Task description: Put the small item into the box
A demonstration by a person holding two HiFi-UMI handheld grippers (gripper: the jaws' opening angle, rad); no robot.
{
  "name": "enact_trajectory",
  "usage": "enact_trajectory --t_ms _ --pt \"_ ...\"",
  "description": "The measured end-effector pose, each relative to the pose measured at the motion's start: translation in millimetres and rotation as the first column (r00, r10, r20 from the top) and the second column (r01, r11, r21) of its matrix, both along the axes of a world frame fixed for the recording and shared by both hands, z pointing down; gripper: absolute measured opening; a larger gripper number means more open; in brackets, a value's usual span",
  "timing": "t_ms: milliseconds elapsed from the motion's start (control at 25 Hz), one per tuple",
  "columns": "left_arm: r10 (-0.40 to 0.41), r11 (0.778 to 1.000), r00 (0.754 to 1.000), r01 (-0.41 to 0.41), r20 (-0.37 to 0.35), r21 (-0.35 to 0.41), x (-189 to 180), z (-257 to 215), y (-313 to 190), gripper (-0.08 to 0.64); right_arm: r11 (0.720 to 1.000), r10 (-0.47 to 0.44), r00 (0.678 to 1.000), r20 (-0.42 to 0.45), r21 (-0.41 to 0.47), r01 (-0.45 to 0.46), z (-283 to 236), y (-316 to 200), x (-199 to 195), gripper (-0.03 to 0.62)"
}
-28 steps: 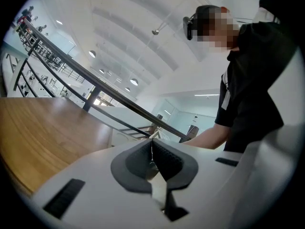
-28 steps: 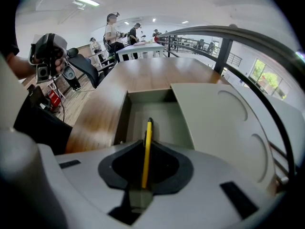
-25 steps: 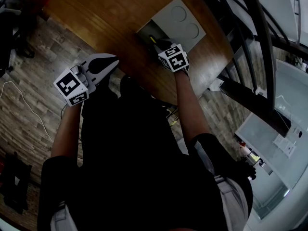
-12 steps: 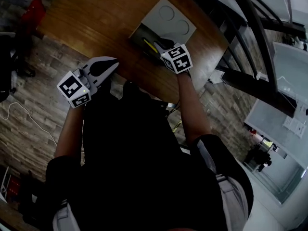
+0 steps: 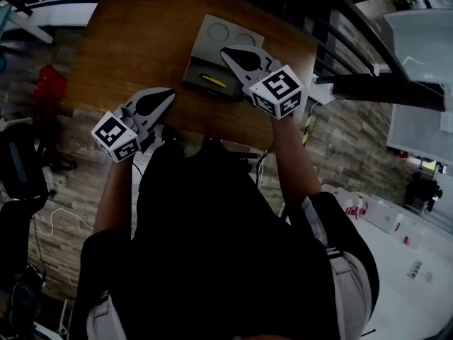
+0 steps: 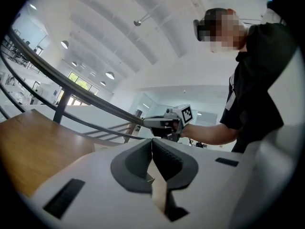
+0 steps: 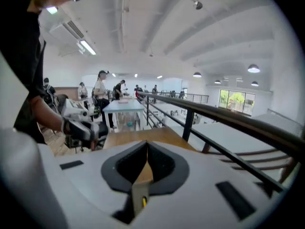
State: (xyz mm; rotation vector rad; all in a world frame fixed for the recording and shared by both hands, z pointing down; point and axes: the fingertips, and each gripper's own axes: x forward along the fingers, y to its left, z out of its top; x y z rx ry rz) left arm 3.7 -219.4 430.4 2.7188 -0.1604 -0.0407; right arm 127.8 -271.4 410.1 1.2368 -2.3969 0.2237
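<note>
A slim yellow item point(image 5: 212, 81) lay inside an open shallow grey box point(image 5: 204, 67) at the upper middle of the head view. We made out two round recesses in the box's raised lid. The box sat on a brown wooden table point(image 5: 134, 48).

The right gripper point(image 5: 228, 51) showed over the box's right side, above and right of the yellow item. In its own view its jaws met at the tips and gripped nothing point(image 7: 147, 145). A yellow speck showed through the narrow slit lower down.

The left gripper point(image 5: 170, 95) was at the table's near edge, left of centre and well apart from the box. Its jaws were pressed together and empty point(image 6: 152, 141).

We saw a black metal railing point(image 5: 354, 20) cross the upper right of the frame.
</note>
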Motion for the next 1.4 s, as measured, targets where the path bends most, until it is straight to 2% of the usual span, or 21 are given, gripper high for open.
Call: enact_trajectory --t_ms 160,360,480,600,680,760,840,1000,1200,1400 --pt "0.060 0.998 0.998 -0.059 -0.029 0.028 2 -30 -10 0.015 0.988 -0.009 0.986 0.168 0.156 -0.018 -75 24 -3 0.012" --pt "0.101 0.991 0.993 -0.095 -0.060 0.095 4 -69 -6 0.015 0.958 -0.009 0.961 0.275 0.277 -0.070 -134 71 11 0.012" --pt "0.112 0.986 0.992 -0.105 -0.050 0.127 8 -84 3 0.015 0.953 -0.014 0.965 0.263 0.295 -0.066 -142 105 21 0.012" --pt "0.113 0.986 0.992 -0.105 -0.059 0.130 12 -94 24 0.015 0.957 -0.075 0.965 0.251 0.291 -0.001 -136 151 22 0.011" --pt "0.124 0.984 0.990 -0.114 -0.065 0.136 17 -100 40 0.015 0.956 -0.120 0.957 0.266 0.290 0.039 -133 181 23 0.011" --pt "0.144 0.980 0.988 -0.133 -0.062 0.145 25 -101 60 0.015 0.953 -0.133 0.943 0.305 0.299 0.038 -131 208 28 0.011" --pt "0.163 0.977 0.985 -0.153 -0.057 0.148 33 -97 84 0.015 0.947 -0.108 0.932 0.347 0.321 -0.010 -131 231 40 0.011" --pt "0.179 0.978 0.983 -0.174 -0.036 0.119 48 -81 130 0.015 0.921 0.055 0.912 0.407 0.333 -0.205 -127 265 80 0.011" --pt "0.216 0.972 0.976 -0.212 -0.026 0.096 69 -75 191 0.015 0.924 0.064 0.902 0.427 0.316 -0.216 -118 317 88 0.011" --pt "0.212 0.973 0.977 -0.210 -0.010 0.095 77 -70 252 0.015 0.920 0.111 0.868 0.484 0.280 -0.274 -96 369 92 0.011"
